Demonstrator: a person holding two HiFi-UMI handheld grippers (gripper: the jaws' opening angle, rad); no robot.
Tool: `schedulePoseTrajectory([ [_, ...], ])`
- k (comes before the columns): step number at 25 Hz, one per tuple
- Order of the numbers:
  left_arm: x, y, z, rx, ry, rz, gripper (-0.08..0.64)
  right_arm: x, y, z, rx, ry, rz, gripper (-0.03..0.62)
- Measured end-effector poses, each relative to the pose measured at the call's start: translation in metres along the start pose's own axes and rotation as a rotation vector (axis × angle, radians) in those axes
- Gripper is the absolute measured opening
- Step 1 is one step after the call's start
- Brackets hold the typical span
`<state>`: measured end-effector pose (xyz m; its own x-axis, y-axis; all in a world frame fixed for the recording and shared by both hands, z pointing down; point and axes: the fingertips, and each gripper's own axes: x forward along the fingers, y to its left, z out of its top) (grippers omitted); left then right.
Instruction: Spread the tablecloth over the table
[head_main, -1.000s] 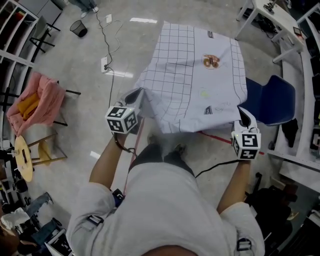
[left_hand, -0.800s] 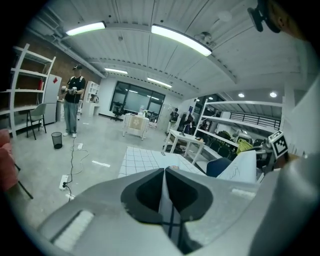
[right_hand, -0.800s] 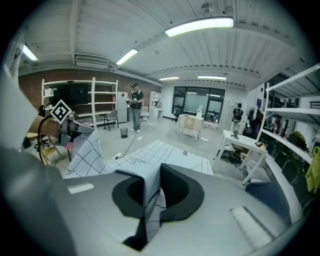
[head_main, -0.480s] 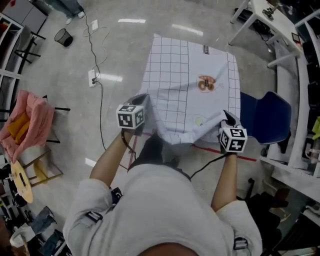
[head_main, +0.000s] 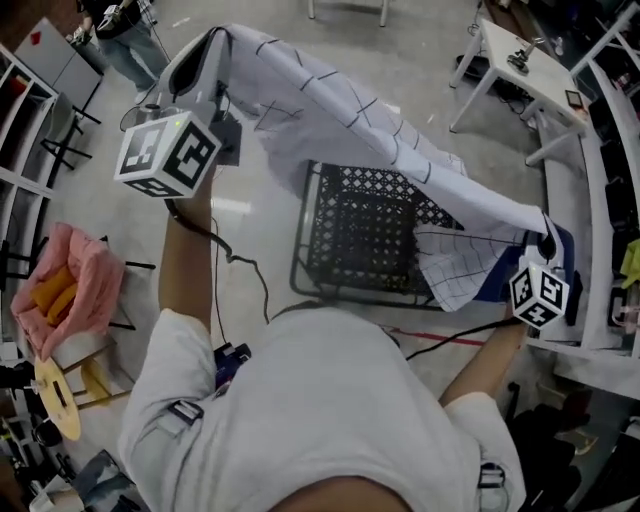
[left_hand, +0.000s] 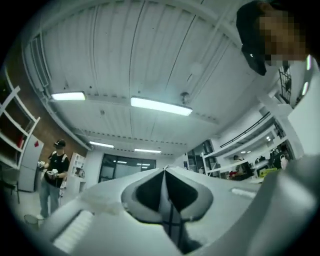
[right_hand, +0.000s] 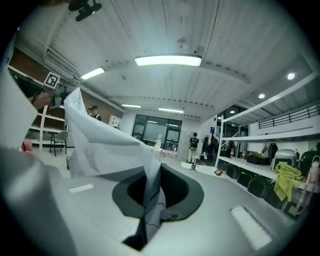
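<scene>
We hold the tablecloth (head_main: 350, 110) in mid-air above the black mesh counter (head_main: 360, 225), left tongs (head_main: 205, 50) & right tongs (head_main: 545, 235) each clamped on an edge; counter top's bare, so, IMO, all the laying-out's left.

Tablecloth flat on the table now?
No, the tablecloth hangs in the air between left gripper and right gripper, above the mesh table.

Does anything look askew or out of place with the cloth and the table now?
Yes. The white grid-patterned tablecloth is not on the black mesh table, whose top shows mostly bare. The cloth hangs slanted in the air: the left gripper clamps one end high, the right gripper clamps the other low.
</scene>
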<state>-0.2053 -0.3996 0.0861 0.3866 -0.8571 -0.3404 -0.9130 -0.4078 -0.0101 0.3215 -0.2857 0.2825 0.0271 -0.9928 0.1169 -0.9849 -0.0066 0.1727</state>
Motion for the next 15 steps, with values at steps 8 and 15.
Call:
schedulePoseTrajectory([
  [8,-0.072,-0.018,-0.031,-0.030,0.086,0.066,0.023,-0.047,0.001,-0.036,-0.015,0.008,0.106,0.008],
  [15,-0.205,-0.032,-0.108,-0.075,0.245,0.243,0.023,-0.135,-0.001,-0.084,-0.079,0.066,0.195,0.008],
])
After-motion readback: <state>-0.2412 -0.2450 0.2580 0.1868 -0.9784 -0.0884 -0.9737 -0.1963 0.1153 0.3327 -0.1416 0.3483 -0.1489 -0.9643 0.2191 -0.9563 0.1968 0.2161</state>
